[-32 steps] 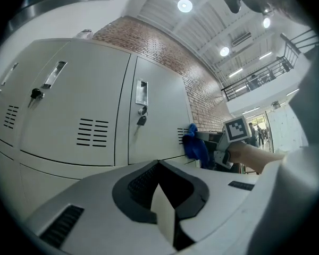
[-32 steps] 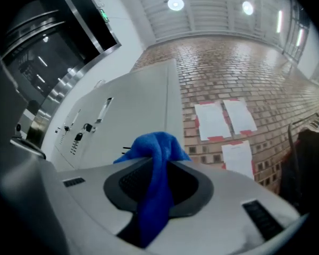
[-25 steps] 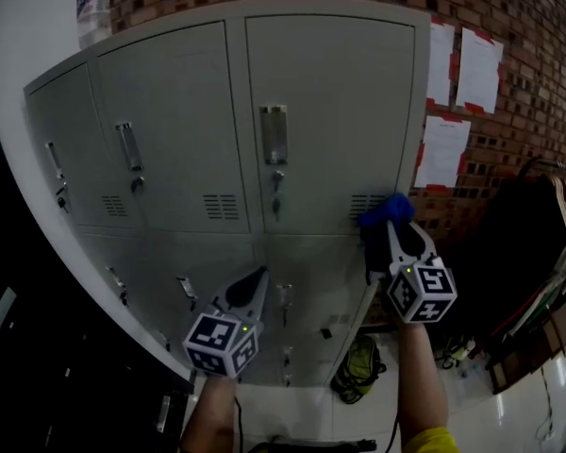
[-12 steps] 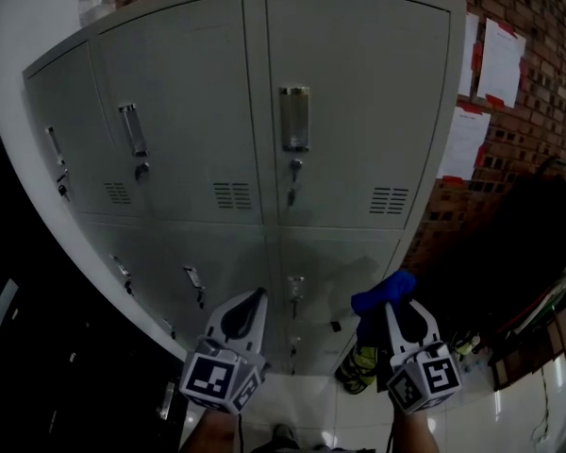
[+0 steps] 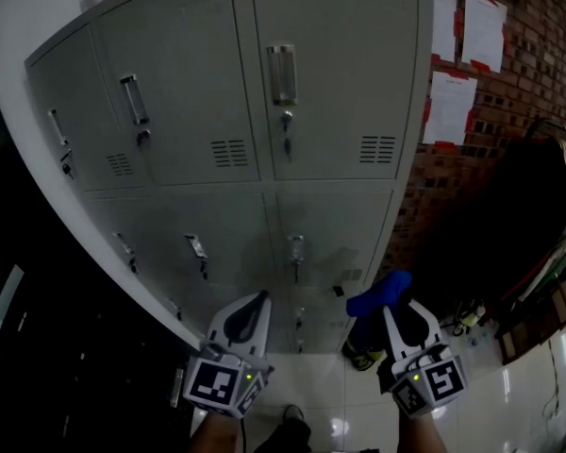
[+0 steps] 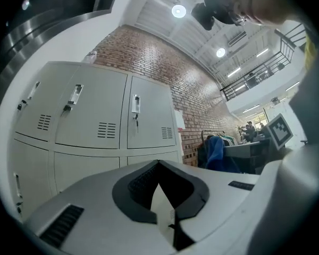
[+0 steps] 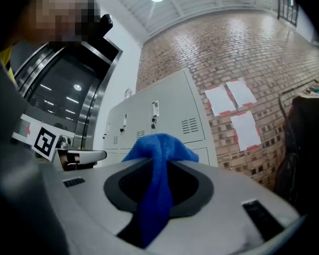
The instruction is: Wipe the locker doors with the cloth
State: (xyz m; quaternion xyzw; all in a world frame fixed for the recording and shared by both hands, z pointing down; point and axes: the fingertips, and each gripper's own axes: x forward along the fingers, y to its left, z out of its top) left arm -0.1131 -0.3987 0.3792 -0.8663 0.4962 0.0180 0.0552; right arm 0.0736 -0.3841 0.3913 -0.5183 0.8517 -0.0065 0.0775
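Note:
The grey lockers (image 5: 330, 83) fill the upper head view, with handles and keys on each door; the lockers (image 6: 95, 116) also show in the left gripper view and the lockers (image 7: 165, 124) in the right gripper view. My right gripper (image 5: 389, 300) is shut on a blue cloth (image 5: 377, 293), which bunches up past the jaws as the blue cloth (image 7: 158, 163) in its own view. It hangs low, apart from the lower right door. My left gripper (image 5: 255, 302) is shut and holds nothing; the left gripper (image 6: 160, 166) points at the lockers from a distance.
A brick wall (image 5: 509, 74) with paper sheets (image 5: 453, 102) stands right of the lockers. Dark clothes on a rack (image 5: 538, 234) hang at the right. A green bag (image 5: 363, 357) lies on the glossy tiled floor (image 5: 509, 404) by the locker's base.
The right gripper with the cloth came down and away from the upper right door's vent to below the lower door. The view tilted downward, and both grippers now sit low.

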